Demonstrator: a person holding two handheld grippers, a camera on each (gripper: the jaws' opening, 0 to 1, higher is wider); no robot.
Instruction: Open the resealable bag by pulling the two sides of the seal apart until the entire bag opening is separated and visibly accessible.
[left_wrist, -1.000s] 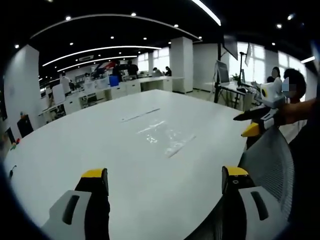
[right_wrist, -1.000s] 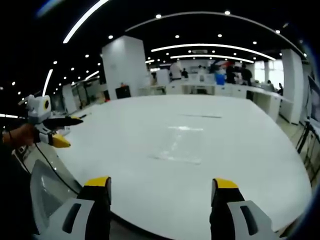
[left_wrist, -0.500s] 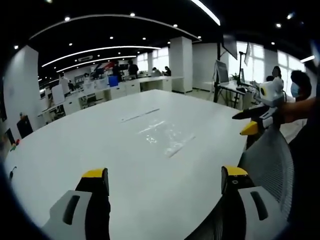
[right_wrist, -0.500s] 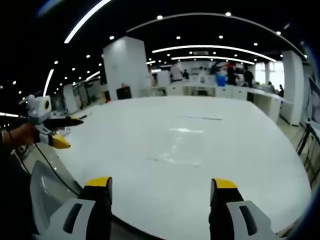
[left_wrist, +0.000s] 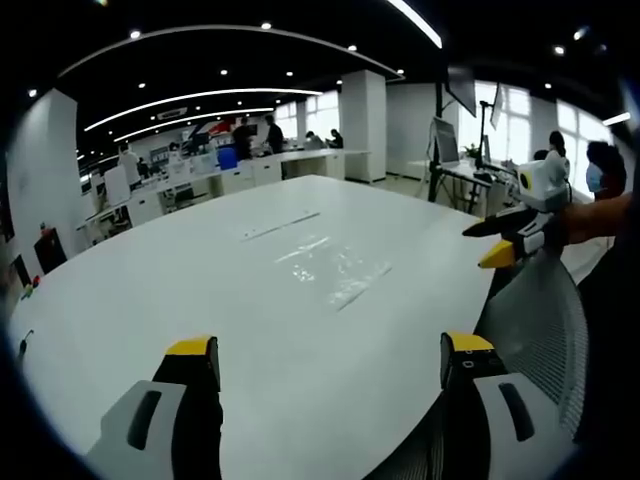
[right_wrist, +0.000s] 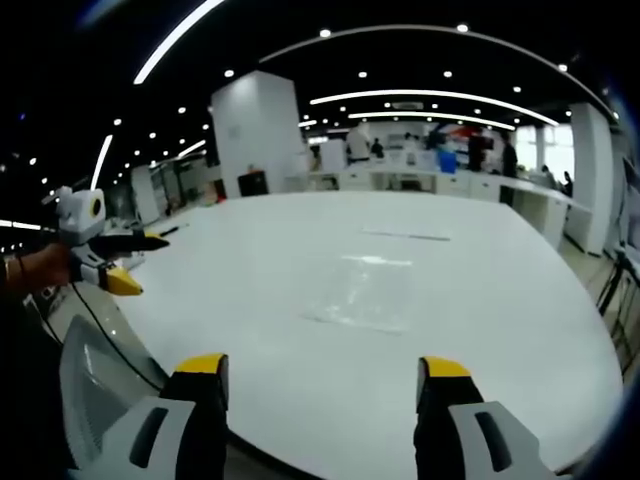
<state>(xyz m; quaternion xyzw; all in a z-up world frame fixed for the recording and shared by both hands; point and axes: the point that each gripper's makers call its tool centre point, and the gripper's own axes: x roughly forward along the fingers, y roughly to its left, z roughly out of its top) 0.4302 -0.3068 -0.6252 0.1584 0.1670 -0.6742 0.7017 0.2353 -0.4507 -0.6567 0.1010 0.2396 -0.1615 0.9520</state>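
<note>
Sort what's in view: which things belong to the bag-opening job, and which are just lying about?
Job:
- resealable bag, flat on the table
- left tongs, open
- right tongs, open

Lying about:
- thin strip beyond the bag
- mesh chair at the table edge

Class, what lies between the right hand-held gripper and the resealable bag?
Bare white table, seen in the right gripper view, separates the right hand-held gripper from the resealable bag.

Grey grippers, yellow-tipped black jaws
</note>
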